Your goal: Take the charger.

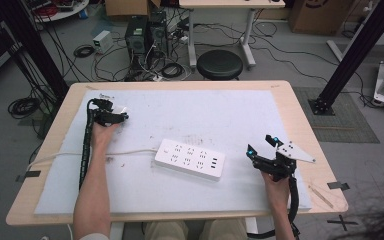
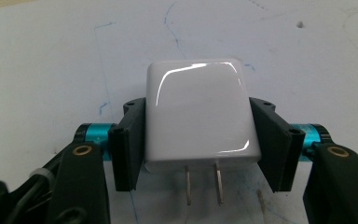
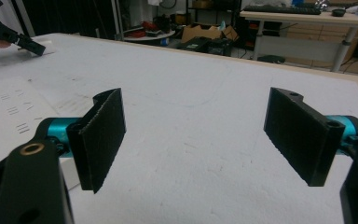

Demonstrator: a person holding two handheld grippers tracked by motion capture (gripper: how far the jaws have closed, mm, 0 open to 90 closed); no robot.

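Note:
A glossy white plug adapter [image 2: 198, 114] with two metal prongs pointing back toward the camera sits between the jaws of my left gripper [image 2: 198, 140], which is shut on its sides. In the high view that left gripper [image 1: 122, 114] is at the mat's far left, with a bit of the white adapter [image 1: 124, 109] at its tip. A white power strip [image 1: 190, 158] lies flat in the middle of the mat, its cord [image 1: 85, 153] running off to the left. My right gripper [image 1: 261, 146] hovers right of the strip, open and empty, its fingers [image 3: 103, 135] wide apart.
A pale felt mat [image 1: 205, 112] covers most of the wooden table [image 1: 300, 120]. Beyond the far edge stand a black round stool [image 1: 220, 64], a desk, computer towers and tangled cables on the floor. A black frame post [image 1: 350, 50] rises at the right.

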